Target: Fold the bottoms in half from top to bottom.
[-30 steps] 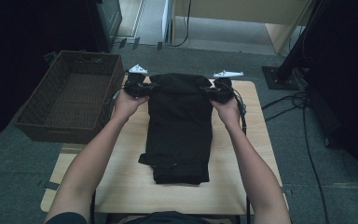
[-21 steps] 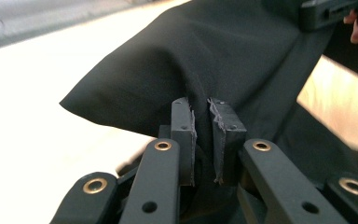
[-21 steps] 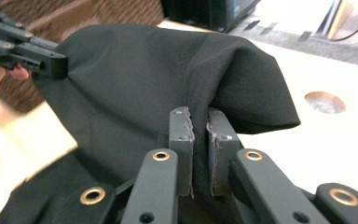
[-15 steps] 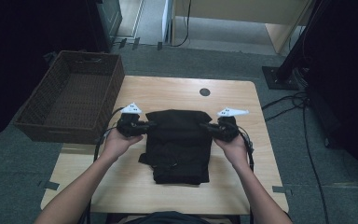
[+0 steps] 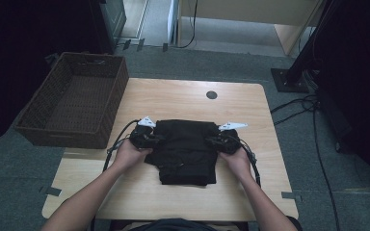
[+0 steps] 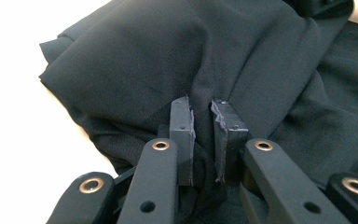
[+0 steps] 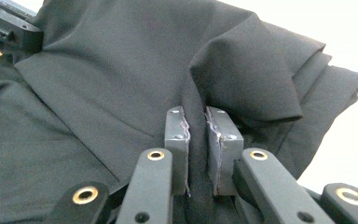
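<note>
A black garment (image 5: 185, 154) lies folded in the middle of the wooden table (image 5: 183, 98). My left gripper (image 5: 150, 139) holds its left edge and my right gripper (image 5: 218, 142) its right edge, both low over the table. In the left gripper view the pads (image 6: 182, 121) pinch a raised fold of the black cloth (image 6: 135, 60); the left gripper (image 6: 201, 106) is shut on it. The right gripper (image 7: 196, 113) likewise clamps a fold of the cloth (image 7: 112, 70); its jaws have just eased open a little, with the cloth still between them.
A brown wicker basket (image 5: 77, 137) stands at the table's left edge. A small black disc (image 5: 211, 95) sits in the far tabletop. Cables (image 5: 318, 144) and a stand base (image 5: 289, 79) lie on the floor to the right.
Both hands came toward the person and down, carrying the garment's far end over its near part. The garment now lies shorter and doubled.
</note>
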`<state>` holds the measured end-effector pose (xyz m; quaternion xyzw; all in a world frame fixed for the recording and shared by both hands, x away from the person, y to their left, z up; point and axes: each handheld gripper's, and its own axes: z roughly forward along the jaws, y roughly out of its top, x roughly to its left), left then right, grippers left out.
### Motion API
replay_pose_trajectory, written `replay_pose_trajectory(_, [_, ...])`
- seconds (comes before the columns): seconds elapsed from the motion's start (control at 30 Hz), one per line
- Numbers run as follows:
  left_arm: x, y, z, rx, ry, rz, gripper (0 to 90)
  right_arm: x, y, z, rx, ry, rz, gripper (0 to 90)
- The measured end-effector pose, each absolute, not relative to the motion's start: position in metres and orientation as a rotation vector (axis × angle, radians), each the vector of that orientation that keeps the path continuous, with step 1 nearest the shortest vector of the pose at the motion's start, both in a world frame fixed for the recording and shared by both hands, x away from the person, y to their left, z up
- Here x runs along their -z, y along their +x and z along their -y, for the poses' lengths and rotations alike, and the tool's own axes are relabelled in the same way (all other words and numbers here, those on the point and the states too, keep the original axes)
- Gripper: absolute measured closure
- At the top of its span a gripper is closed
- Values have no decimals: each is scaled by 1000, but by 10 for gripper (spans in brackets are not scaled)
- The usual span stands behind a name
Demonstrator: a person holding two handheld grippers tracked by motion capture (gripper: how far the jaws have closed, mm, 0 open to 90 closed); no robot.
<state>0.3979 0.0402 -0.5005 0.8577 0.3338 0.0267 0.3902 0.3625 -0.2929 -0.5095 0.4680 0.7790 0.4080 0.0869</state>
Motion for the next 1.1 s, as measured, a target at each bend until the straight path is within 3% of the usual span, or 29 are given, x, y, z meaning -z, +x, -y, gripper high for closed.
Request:
replay_pose_trajectory(0.23, [504,420,-38,-21,2094,-904,756,515,386,303,-1309,1494,-2224,713])
replay_pose_trajectory(0.33, [499,417,-40,-40,2091,-905,663,509,386,309,-1327,1506,-2220,634])
replay_pose_trajectory(0.57, [482,414,-50,-107,2056,-921,526,491,376,324,-1286,1476,-2178,567])
replay_pose_trajectory(0.8, [473,427,-59,-86,2030,-955,499,482,382,336,-1356,1480,-2117,527])
replay_pose_trajectory(1.1, [469,461,-52,-82,2044,-980,498,473,419,329,-1286,1441,-2196,502])
